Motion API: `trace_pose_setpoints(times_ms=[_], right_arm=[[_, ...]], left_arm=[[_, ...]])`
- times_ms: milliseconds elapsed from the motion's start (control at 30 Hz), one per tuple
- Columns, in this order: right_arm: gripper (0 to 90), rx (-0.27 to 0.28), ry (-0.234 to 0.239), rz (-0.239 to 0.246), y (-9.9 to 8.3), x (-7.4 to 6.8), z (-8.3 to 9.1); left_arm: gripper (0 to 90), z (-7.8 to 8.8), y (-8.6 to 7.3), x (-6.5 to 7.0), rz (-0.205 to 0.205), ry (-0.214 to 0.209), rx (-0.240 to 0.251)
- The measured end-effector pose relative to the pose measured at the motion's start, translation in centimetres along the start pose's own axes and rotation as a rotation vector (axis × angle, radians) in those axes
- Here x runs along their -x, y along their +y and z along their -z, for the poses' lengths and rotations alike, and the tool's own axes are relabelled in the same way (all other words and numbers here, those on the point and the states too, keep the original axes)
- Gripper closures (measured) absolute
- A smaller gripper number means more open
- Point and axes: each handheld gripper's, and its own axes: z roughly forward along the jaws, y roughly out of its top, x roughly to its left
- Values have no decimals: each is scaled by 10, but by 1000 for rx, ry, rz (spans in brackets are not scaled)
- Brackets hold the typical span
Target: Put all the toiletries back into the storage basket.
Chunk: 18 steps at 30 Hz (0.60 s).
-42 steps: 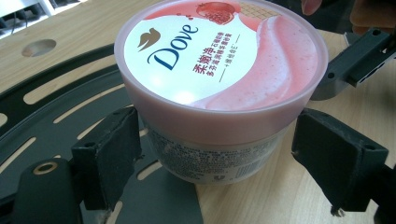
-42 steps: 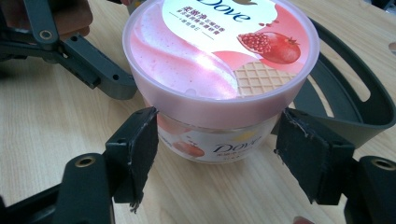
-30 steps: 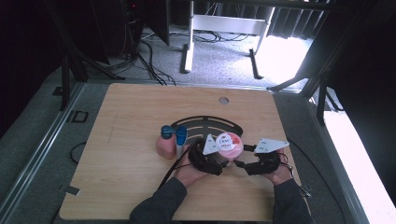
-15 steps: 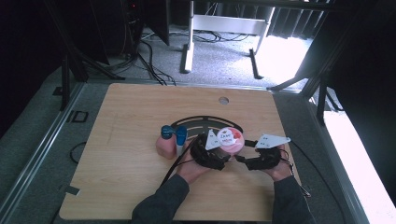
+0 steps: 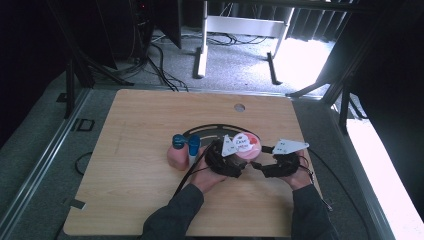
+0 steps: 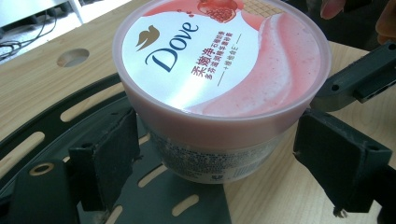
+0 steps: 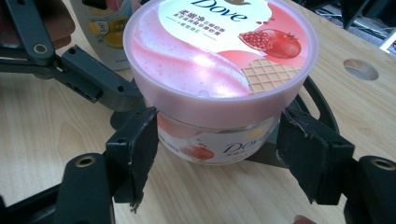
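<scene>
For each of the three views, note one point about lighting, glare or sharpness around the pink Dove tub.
High view: bright daylight washes out the floor at right, the surroundings fall to black, and the Dove tub is small and soft. Left gripper view: the tub's lid is sharp, its silver part shiny, and its print readable. Right gripper view: a white glare spot sits on the lid.

Round pink plastic Dove tub point(image 6: 219, 93): glossy printed lid, translucent smooth wall. Black gripper pads point(image 7: 135, 149): matt, rubbery, frayed edges. Pale wood-grain table point(image 5: 145, 130): smooth, satin. Black slotted flat plate point(image 6: 182, 196): matt. Pink plastic bottle, blue cap point(image 5: 179, 150), at tub's 9 o'clock: smooth.
</scene>
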Motion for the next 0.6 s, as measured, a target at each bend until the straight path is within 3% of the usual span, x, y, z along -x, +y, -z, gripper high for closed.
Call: trace_pose_setpoints(times_ms=[600], right_arm=[[297,-20,14,-4,1,15,-10]], left_arm=[[148,-12,2,-3,8,46,-8]])
